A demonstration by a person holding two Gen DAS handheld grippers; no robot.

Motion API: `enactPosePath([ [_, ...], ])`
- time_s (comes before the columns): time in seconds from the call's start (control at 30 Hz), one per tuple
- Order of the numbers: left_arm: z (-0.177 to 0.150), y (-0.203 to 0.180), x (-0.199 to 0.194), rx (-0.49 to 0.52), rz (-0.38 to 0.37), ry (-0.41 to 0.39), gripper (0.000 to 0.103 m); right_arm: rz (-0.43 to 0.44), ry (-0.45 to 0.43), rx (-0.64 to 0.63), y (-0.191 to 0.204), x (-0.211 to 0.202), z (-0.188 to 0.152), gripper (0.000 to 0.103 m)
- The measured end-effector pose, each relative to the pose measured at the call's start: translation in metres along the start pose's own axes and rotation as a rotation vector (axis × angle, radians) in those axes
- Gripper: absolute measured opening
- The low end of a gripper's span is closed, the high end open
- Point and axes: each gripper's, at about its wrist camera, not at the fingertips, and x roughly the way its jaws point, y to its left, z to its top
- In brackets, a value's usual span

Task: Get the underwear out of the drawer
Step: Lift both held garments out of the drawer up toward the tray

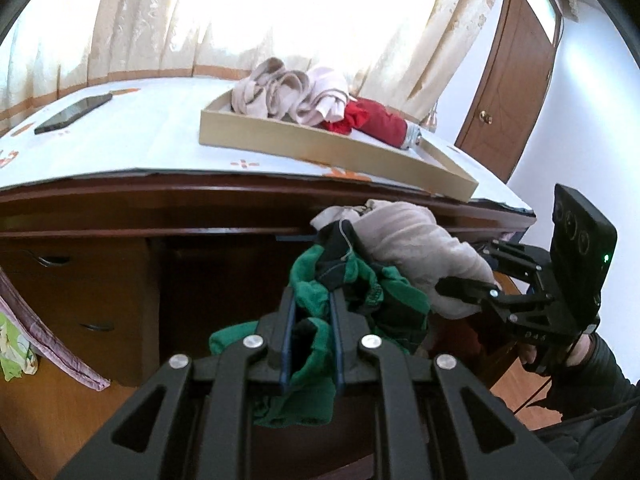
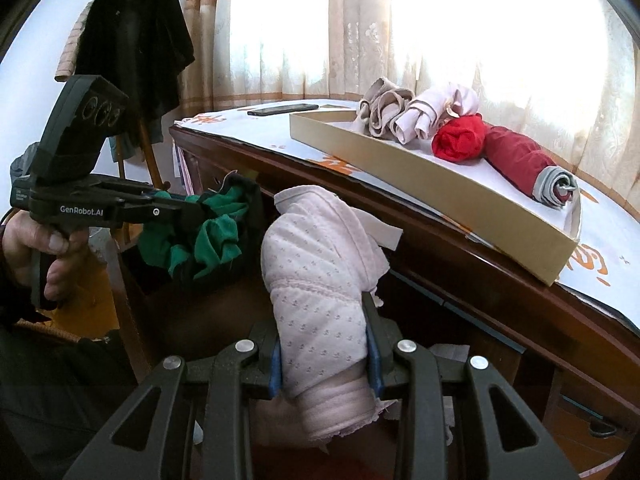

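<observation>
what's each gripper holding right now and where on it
The left gripper is clamped on bunched green underwear, gripping a fold near its middle. The right gripper pinches a rolled pale pink underwear across its lower half.

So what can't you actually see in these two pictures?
- The drawer itself: in both views the held clothes and the tongs block it.
- Lower part of the green underwear: left wrist view, hidden behind the left tongs.
- Bottom of the pink underwear: right wrist view, covered by the right tongs.
- Window: both views, washed out by glare behind the curtains.
</observation>
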Motion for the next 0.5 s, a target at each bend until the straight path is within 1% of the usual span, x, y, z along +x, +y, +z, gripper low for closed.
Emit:
enactPosePath([
  [0.2, 0.004, -0.009, -0.011, 0.051, 0.074, -0.057, 0.013, 0.003, -0.029, 0.002, 0.0, -0.004, -0.001, 0.034],
  [0.5, 0.006, -0.02, -0.019, 0.109, 0.139, -0.096, 0.013, -0.002, -0.063, -0.002, 0.002, -0.01, -0.003, 0.034],
])
